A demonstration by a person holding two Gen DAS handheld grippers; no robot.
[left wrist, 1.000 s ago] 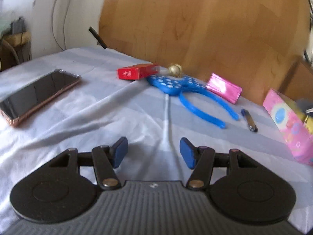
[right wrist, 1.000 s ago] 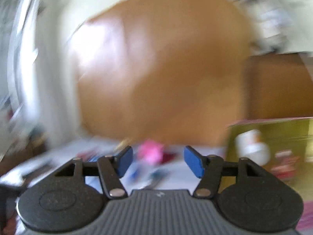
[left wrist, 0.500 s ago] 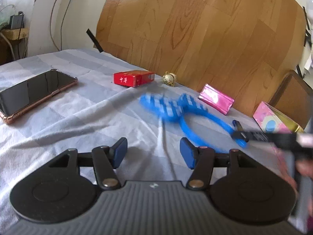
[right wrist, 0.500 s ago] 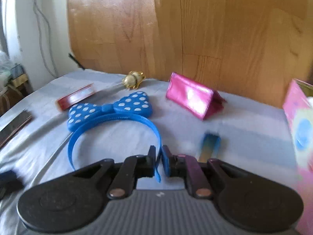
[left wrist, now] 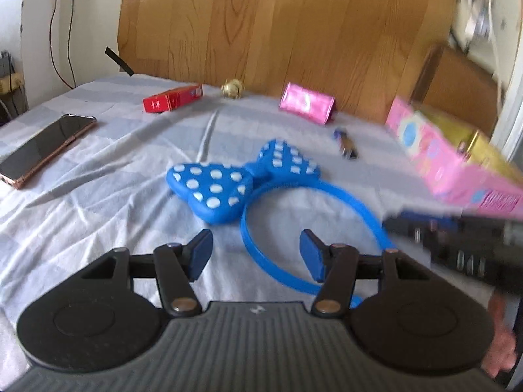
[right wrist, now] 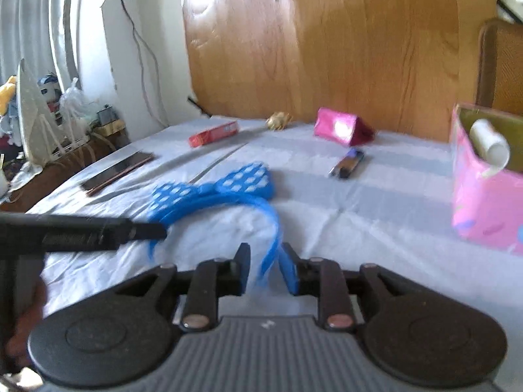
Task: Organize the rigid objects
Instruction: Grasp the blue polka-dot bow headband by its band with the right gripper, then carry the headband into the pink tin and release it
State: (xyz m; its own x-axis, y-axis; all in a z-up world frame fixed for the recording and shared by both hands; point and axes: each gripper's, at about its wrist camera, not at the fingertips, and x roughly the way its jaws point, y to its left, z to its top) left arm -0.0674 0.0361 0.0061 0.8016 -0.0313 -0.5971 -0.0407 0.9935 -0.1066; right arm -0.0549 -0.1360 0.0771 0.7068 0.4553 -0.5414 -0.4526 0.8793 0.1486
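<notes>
Since half a second ago, the blue polka-dot bow headband [left wrist: 225, 186] is lying nearer on the wrinkled grey-striped sheet [left wrist: 98, 176] before a wooden headboard [left wrist: 278, 26]. Left fingers [left wrist: 202, 254] are gaping, released; right fingers [right wrist: 242, 271], just reopening, are flanking its band loosely.

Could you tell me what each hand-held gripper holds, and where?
Nothing. The right hand-held gripper has just been opening, the headband end loose between its jaws; the left hand-held gripper is empty.

Glossy plastic headband [left wrist: 287, 192] — cloth sheet [left wrist: 98, 215]

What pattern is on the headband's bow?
Blue with white polka dots on the bow; clearest in the left wrist view.
</notes>
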